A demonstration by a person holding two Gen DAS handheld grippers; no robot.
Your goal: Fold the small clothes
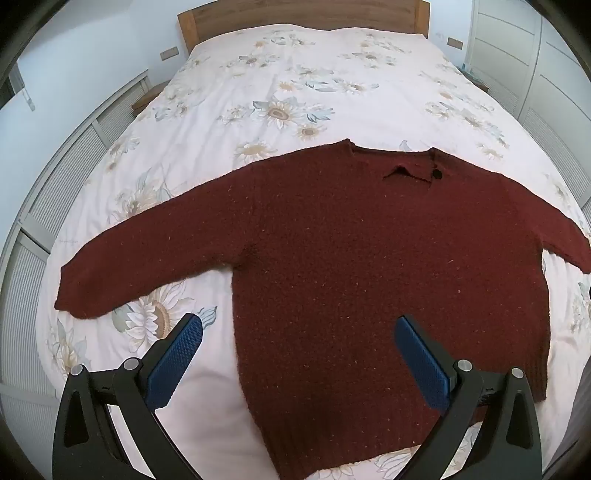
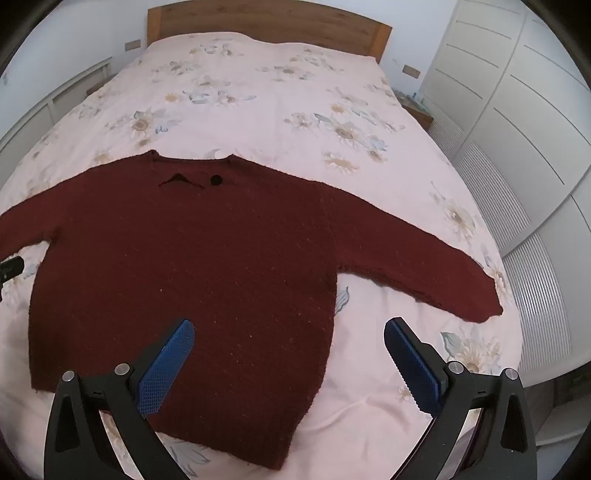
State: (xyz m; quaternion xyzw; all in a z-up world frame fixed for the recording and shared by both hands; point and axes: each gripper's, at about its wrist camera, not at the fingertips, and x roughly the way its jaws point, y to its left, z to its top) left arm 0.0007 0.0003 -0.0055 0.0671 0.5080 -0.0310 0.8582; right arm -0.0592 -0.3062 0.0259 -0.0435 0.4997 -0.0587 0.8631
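A dark red knit sweater (image 1: pixel 369 266) lies flat on the bed, neck away from me, both sleeves spread out sideways. It also shows in the right wrist view (image 2: pixel 192 266). My left gripper (image 1: pixel 299 326) is open and empty, held above the sweater's lower left side edge. My right gripper (image 2: pixel 290 330) is open and empty, held above the sweater's lower right side edge. A black button (image 2: pixel 215 180) sits by the neck opening. The sweater's left sleeve cuff (image 1: pixel 74 295) and right sleeve cuff (image 2: pixel 484 306) lie on the cover.
The bed has a pale floral cover (image 1: pixel 280 92) and a wooden headboard (image 2: pixel 266 18). White wardrobes (image 2: pixel 517 129) stand along the right. A slatted white unit (image 1: pixel 55 192) runs along the left. Part of the other gripper (image 2: pixel 11 267) shows at the left edge.
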